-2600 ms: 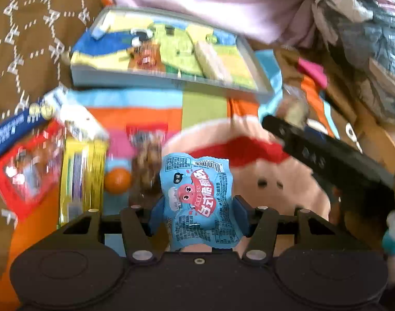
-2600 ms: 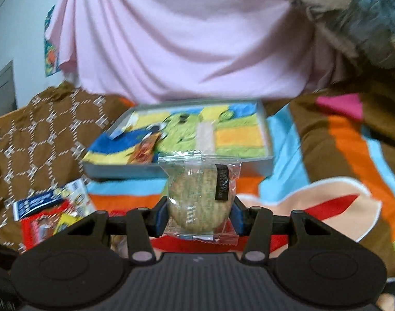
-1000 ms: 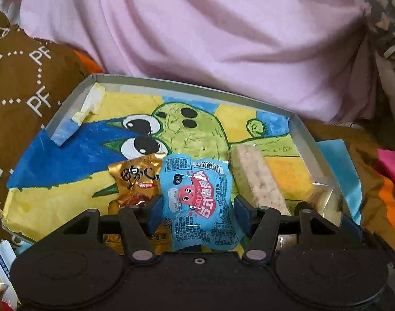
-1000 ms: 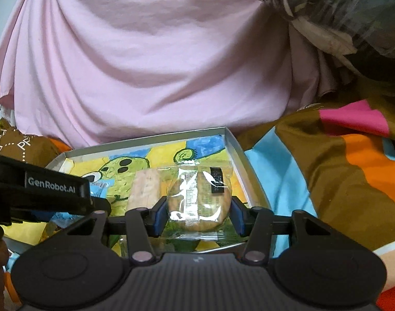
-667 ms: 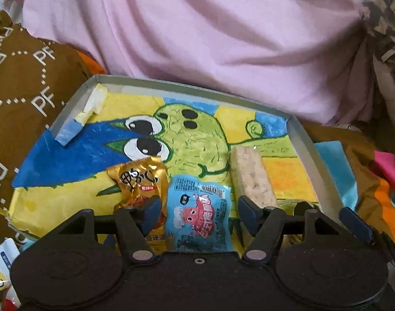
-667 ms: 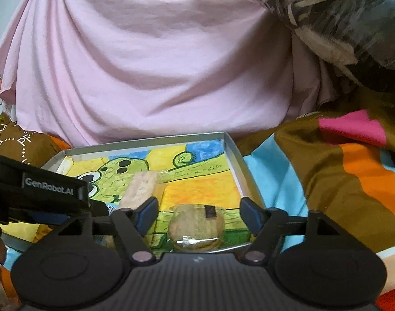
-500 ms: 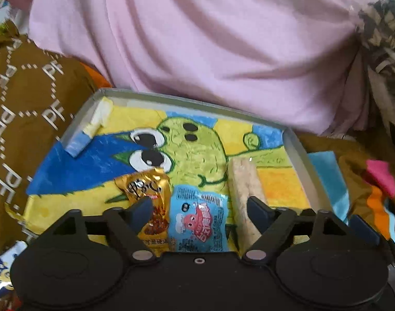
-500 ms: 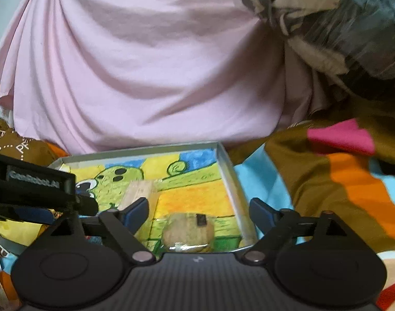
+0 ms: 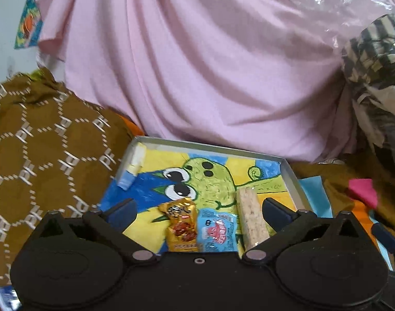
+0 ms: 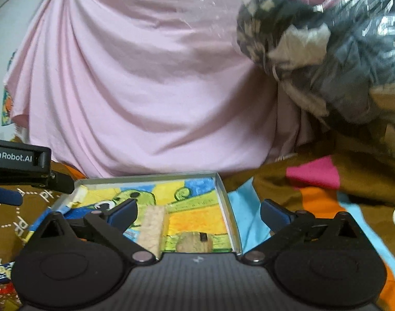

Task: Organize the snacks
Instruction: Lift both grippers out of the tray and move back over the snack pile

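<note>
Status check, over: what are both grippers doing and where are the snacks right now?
Left gripper, right gripper: jaws opening, nothing between the fingers. Blue packet, round cookie lie in the tray. Nothing in the way.

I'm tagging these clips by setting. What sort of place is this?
Most likely a home, perhaps a bed or sofa: the snack tray sits on a colourful striped blanket, beside a brown patterned cloth, with draped pink fabric behind. No kitchen or workshop fittings show.

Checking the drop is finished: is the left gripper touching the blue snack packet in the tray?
Apart. The left wrist view shows the left gripper opening, its fingers wide of the blue snack packet, which lies flat in the tray.
</note>
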The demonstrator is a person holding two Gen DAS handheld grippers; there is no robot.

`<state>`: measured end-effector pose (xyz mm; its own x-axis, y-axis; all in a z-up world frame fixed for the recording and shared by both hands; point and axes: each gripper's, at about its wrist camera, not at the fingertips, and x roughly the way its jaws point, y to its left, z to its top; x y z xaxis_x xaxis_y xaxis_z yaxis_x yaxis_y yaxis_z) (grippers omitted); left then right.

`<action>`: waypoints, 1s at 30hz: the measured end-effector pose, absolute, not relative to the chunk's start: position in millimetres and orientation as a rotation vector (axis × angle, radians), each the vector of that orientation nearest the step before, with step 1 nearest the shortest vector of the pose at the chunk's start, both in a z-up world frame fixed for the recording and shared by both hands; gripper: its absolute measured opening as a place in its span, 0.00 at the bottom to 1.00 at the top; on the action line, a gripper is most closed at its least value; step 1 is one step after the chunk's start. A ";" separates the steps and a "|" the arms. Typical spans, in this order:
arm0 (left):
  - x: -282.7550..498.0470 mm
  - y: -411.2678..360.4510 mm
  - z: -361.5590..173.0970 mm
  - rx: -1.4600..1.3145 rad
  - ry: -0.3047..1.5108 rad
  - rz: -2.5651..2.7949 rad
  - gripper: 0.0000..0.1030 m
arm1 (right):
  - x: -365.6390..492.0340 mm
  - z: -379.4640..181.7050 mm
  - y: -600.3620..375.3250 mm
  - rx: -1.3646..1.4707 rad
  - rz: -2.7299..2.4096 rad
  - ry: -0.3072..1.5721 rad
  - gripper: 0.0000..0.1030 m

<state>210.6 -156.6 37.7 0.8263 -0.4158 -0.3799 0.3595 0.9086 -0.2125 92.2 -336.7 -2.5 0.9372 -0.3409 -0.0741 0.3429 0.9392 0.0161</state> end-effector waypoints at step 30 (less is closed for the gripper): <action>101.3 -22.1 -5.0 0.034 0.626 -0.324 0.99 | -1.6 -26.7 -231.4 -0.017 -0.193 0.282 1.00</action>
<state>101.3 -22.1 -5.0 0.7614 -0.2878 -0.5809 0.3081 0.9490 -0.0663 -1.6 -231.4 -26.7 0.9421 -0.1915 -0.2751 0.1869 0.9814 -0.0432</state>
